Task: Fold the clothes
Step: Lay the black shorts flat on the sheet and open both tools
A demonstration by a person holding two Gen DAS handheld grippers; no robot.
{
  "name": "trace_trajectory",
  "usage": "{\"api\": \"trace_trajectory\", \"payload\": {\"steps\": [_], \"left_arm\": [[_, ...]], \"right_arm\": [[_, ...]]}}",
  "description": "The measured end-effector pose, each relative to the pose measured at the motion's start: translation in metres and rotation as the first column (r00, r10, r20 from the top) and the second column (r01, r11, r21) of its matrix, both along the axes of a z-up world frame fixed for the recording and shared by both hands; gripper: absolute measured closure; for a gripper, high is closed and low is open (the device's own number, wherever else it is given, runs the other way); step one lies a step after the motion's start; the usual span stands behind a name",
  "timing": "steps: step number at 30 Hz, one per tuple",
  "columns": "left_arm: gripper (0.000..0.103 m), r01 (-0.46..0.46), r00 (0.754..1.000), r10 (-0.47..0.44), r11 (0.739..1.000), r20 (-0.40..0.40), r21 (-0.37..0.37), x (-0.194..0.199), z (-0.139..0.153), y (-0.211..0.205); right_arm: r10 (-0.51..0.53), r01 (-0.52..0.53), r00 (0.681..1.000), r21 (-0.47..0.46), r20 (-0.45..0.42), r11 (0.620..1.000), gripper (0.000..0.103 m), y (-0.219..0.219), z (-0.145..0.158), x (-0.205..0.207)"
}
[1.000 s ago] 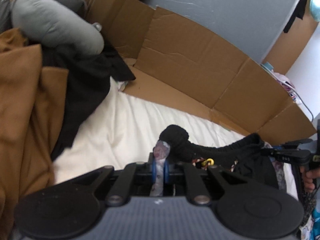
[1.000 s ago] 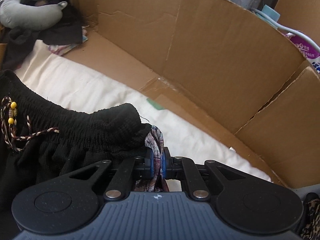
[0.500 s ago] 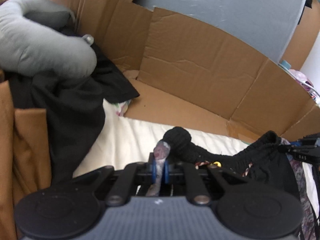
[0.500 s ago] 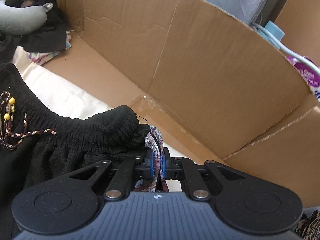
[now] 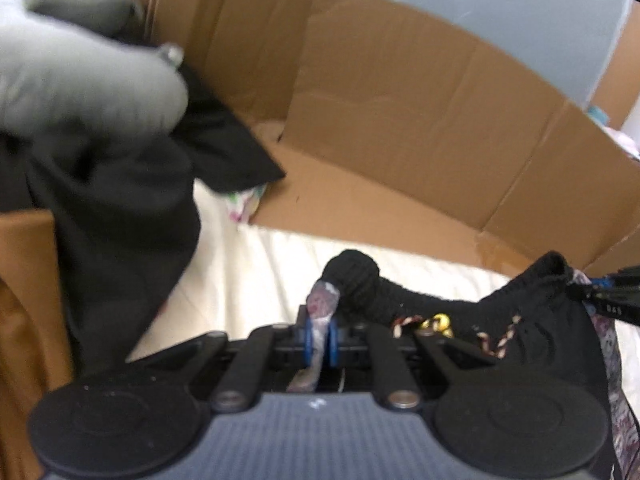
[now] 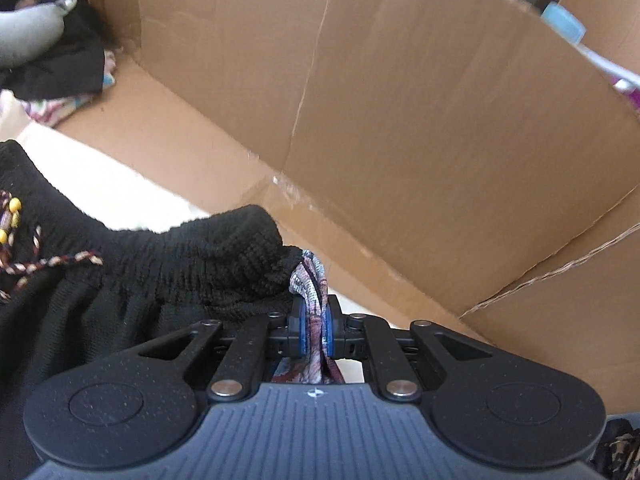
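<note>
Clothes here come down to one garment: black, with a ribbed elastic waistband, a patterned lining and a braided cord with yellow beads. It hangs stretched between the two grippers, above a cream sheet that covers the surface below; whether that is a bed or a bench cannot be told.

Cardboard is the largest thing around the garment. It stands as a creased brown wall behind it, with a flat flap lying on the surface at the wall's foot. Above the cardboard, the left wrist view shows a grey-blue wall. To the left of the garment lies a heap of dark cloth, with a grey neck pillow on top and brown cloth beside it. A scrap of pale flowered cloth peeks out from under the heap, at the edge of the cardboard flap.

The left gripper has its blue pads pressed together on the garment's left waistband corner. The right gripper pinches the opposite corner the same way, the patterned lining sticking up between its pads.
</note>
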State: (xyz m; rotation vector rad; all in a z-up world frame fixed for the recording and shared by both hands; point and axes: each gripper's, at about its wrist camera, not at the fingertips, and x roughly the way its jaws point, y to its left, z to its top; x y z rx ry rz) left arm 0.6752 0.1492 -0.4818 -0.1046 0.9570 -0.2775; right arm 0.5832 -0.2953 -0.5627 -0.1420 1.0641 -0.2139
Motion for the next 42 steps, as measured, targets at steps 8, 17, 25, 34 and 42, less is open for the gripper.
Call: {"api": "trace_trajectory", "payload": {"steps": [8, 17, 25, 34, 42], "left_arm": [[0.062, 0.012, 0.999, -0.008, 0.994, -0.037, 0.107, 0.000, -0.013, -0.005], [0.044, 0.029, 0.999, -0.025, 0.991, -0.032, 0.129, -0.026, 0.020, -0.007], [0.038, 0.048, 0.999, -0.047, 0.996, -0.009, 0.082, -0.076, 0.058, -0.022], [0.038, 0.058, 0.998, -0.058, 0.998, -0.038, 0.007, -0.148, 0.085, -0.038], [0.038, 0.118, 0.987, -0.117, 0.993, -0.110, 0.002, -0.217, 0.077, -0.049]], "right_arm": [[-0.032, 0.034, 0.997, 0.032, -0.070, 0.999, 0.061, -0.013, -0.005, -0.002], [0.023, -0.015, 0.998, 0.142, -0.051, 0.990, 0.050, -0.014, 0.027, -0.036], [0.063, -0.056, 0.997, 0.189, -0.033, 0.980, 0.050, -0.020, 0.064, -0.096], [0.045, -0.039, 0.999, 0.202, -0.028, 0.979, 0.050, -0.042, 0.107, -0.196], [-0.027, 0.034, 0.999, 0.181, -0.043, 0.983, 0.050, -0.064, 0.119, -0.280]]}}
